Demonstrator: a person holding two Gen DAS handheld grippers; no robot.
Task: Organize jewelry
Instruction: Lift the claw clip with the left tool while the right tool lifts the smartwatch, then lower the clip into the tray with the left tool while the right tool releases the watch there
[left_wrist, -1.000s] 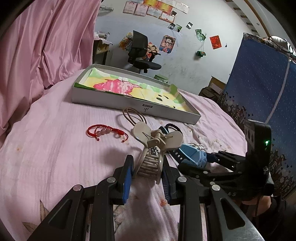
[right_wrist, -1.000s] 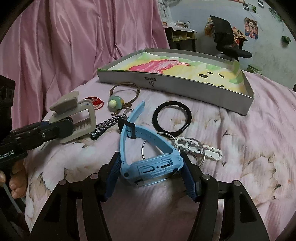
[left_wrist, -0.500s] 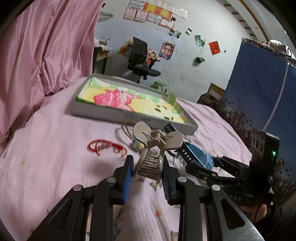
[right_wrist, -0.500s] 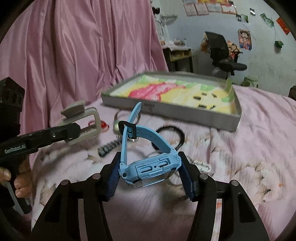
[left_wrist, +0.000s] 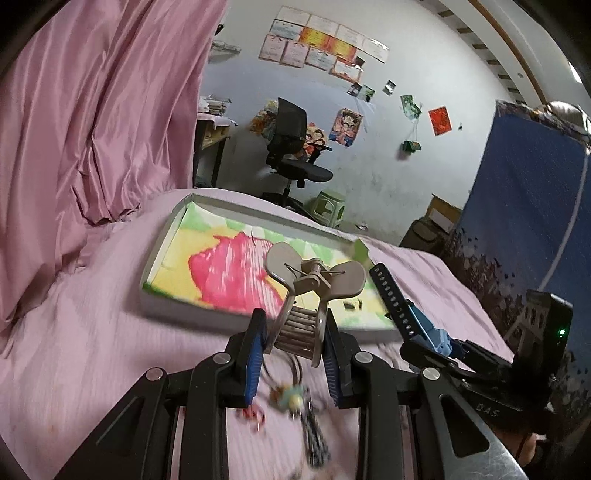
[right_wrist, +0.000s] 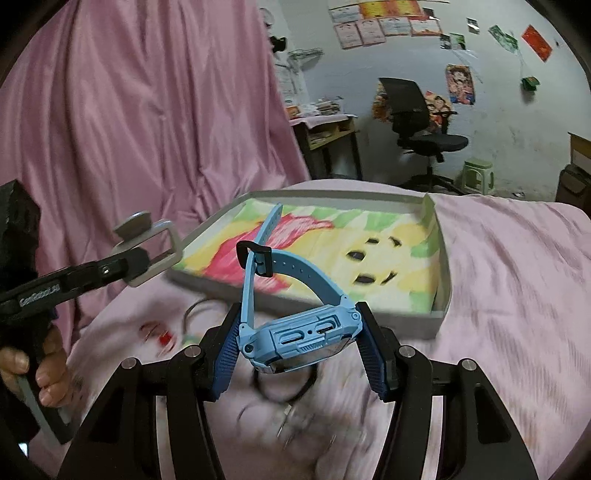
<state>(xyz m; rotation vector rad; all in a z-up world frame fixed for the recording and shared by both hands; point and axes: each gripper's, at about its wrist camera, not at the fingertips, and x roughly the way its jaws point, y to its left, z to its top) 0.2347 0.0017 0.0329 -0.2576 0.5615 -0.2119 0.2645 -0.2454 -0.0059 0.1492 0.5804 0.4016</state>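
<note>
Both things are up in the air rn, over the pink bed (right_wrist: 517, 266), heading toward the tray imo. Left hand-held gripper (left_wrist: 293, 345) is clamped on a beige hair claw clip (left_wrist: 314, 291), squeezing the toothed part w/ the two paddle handles sticking up and fwd. Prob held that way so the teeth end stays pinned and the clip can't spring open. Right hand-held gripper (right_wrist: 299, 345) is clamped on a light blue kids' watch (right_wrist: 299, 332), pads on the two ends of the case, strap looped up above it through its black keeper. Grabbing the hard case rather than the floppy strap makes sense, strap would just bend away.

The shallow grey tray (right_wrist: 441, 284) w/ the colourful cartoon lining sits further up the bed, just ahead of both, and looks empty so far, so I'd guess that's where everything gets collected. Wide flat target, low walls, easy drop.

Leftover bits are on the bedspread below the grippers: a black hair tie (right_wrist: 284, 384), a red bead bracelet (right_wrist: 155, 332), a thin loop w/ a pale green charm (left_wrist: 291, 397). All motion-blurred, can't make out much more.

Person's fingers (right_wrist: 40, 369) are on the left handle's trigger at the edge of the right view.
</note>
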